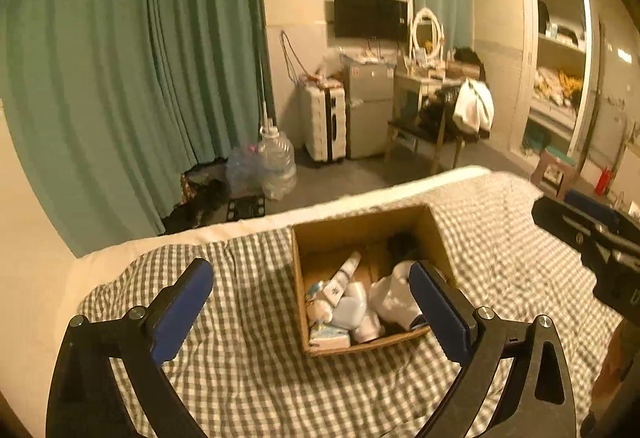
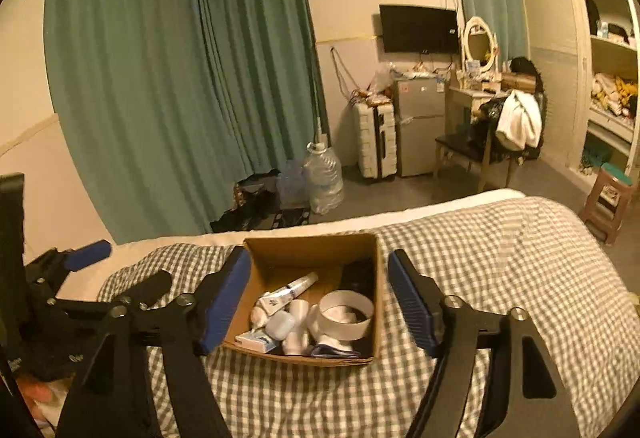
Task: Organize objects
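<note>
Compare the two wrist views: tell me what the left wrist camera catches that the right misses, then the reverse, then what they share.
Only the left wrist view shows the red bottle on the floor at far right.

Only the right wrist view shows the white tape roll standing open in the cardboard box.

Both show the box on the checked blanket, a white tube inside, both grippers open, the left gripper and right gripper empty.
</note>
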Available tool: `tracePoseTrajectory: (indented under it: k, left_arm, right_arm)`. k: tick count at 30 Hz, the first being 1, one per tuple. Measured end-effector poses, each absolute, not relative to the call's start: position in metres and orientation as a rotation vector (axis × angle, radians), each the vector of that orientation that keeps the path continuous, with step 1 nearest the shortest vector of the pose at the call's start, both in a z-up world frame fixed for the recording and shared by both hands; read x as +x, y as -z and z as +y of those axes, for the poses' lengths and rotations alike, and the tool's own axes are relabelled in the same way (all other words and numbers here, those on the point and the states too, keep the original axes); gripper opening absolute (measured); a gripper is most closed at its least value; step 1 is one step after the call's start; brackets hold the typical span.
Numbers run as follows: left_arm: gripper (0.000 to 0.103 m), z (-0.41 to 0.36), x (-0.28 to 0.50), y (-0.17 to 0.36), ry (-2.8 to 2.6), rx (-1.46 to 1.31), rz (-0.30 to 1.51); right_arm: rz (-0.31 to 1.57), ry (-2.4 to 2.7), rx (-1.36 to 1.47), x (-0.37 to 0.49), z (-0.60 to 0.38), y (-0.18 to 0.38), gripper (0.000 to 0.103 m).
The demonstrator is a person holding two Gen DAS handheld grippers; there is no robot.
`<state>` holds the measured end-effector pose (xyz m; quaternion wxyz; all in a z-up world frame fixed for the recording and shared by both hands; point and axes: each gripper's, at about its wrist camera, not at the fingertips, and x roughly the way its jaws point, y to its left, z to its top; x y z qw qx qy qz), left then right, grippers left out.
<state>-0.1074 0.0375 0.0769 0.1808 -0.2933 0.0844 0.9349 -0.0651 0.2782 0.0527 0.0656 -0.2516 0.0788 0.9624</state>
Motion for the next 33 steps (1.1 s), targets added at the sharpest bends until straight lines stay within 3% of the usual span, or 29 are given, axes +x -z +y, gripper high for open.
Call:
tracePoseTrajectory:
  k: [11,25,33]
  left_arm:
    - [0.103,0.045,-0.098,-0.052,-2.658,-0.690,0.082]
    - [0.103,0.034,-0.103,0.023,-2.800,-0.665,0.090]
    - [0.103,0.038,-0.094,0.042,-2.829,-0.678,0.200]
  right_arm:
    - [0.168,-2.906,-0.536,-0.041,0.298,-0.041,0.097]
    - [0.026,-2.821,-0.498,-0.050,0.300,0.044,0.099]
    - [0.065,-2.831,-0.545,-0.056,0.306,0.060,0.099]
